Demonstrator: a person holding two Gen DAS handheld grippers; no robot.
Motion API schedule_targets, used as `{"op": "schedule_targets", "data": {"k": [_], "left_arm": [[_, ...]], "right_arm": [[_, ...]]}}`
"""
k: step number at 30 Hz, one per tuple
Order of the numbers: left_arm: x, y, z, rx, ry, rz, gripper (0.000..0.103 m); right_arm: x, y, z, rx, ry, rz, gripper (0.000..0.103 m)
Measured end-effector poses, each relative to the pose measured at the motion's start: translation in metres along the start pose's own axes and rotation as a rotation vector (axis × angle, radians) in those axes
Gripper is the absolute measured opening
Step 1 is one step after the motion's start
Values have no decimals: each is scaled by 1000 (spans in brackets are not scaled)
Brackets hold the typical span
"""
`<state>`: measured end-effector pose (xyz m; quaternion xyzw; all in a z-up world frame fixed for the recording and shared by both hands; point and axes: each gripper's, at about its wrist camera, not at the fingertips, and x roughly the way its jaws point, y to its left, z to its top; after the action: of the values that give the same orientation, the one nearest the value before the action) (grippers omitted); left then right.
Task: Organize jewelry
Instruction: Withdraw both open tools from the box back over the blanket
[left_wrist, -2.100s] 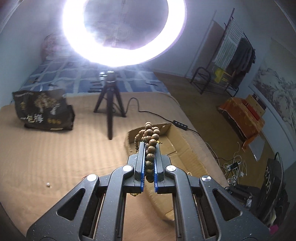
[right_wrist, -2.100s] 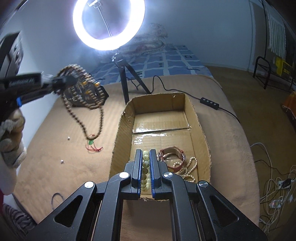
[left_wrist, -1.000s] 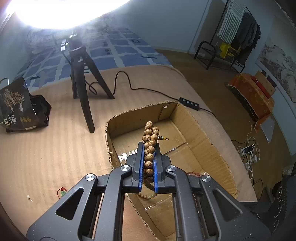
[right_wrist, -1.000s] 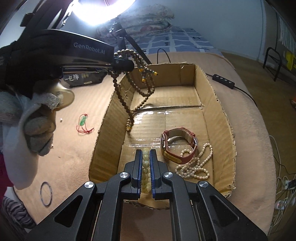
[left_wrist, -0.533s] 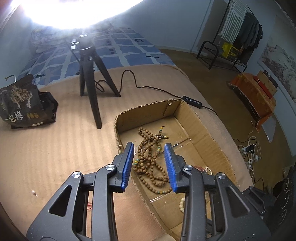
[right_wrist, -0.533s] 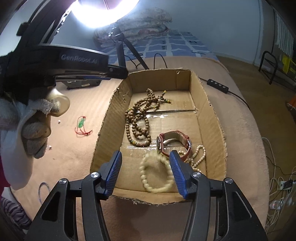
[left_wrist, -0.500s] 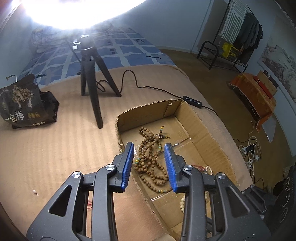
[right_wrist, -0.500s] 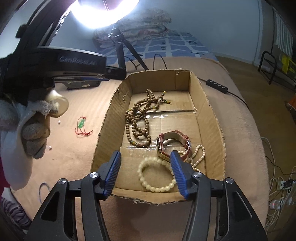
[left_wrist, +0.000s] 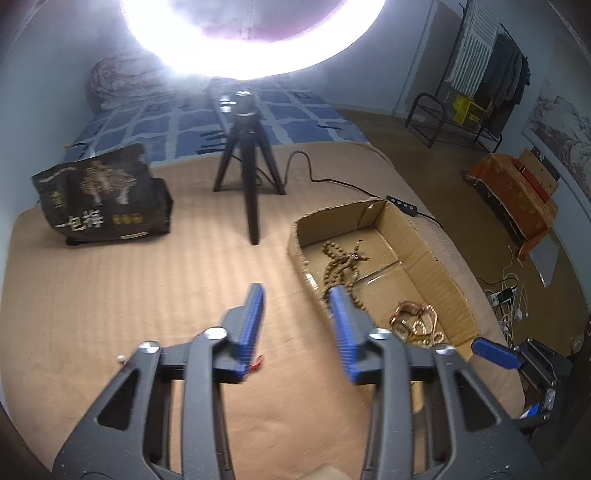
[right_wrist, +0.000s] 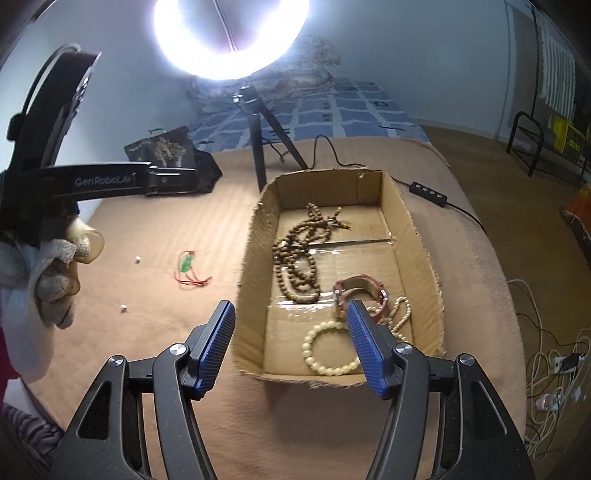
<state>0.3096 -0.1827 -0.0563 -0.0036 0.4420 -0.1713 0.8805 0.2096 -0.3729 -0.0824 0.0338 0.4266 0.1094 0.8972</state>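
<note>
Left wrist view: a tan ribbed blanket (left_wrist: 110, 295) covers the surface. A ring light (left_wrist: 255, 40) glares at twelve o'clock above its black tripod (left_wrist: 247, 162), and a black printed bag (left_wrist: 103, 195) sits at ten o'clock. A clothes rack (left_wrist: 480, 74) stands at two o'clock against the far wall. The cardboard box (left_wrist: 447, 269) lies at three o'clock, holding the wooden bead necklace (left_wrist: 338, 264) at its far end and a watch with pale beads nearer. The left gripper (left_wrist: 297, 325) hangs released and empty, jaws spread wide over the blanket just left of the box.

Right wrist view: the box (right_wrist: 421, 236) fills the centre. Inside, the wooden bead necklace (right_wrist: 299, 258) lies toward eleven o'clock, the red-strapped watch (right_wrist: 360, 291) and a pearl strand (right_wrist: 402, 314) toward three, and the cream bead bracelet (right_wrist: 325, 349) at the near wall. A green pendant on red cord (right_wrist: 188, 269) rests on the blanket at nine o'clock. The right gripper (right_wrist: 290, 347) is released, jaws wide apart above the box's near edge, grasping nothing. The gloved left hand (right_wrist: 51, 280) holds its tool at nine o'clock.
</note>
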Motion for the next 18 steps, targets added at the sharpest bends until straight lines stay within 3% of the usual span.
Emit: {"op": "schedule_targets", "data": {"k": [1, 9, 15, 18], "left_arm": [[-5, 4, -2, 1, -9, 2, 52], [-42, 71, -28, -30, -42, 80, 53], [-53, 129, -56, -124, -49, 115, 53], [-53, 147, -70, -156, -44, 128, 53]], "right_arm": [[-3, 5, 0, 1, -6, 3, 62], [-25, 36, -10, -15, -78, 34, 63], [-32, 57, -17, -40, -90, 17, 80], [-29, 69, -21, -89, -47, -12, 80]]}}
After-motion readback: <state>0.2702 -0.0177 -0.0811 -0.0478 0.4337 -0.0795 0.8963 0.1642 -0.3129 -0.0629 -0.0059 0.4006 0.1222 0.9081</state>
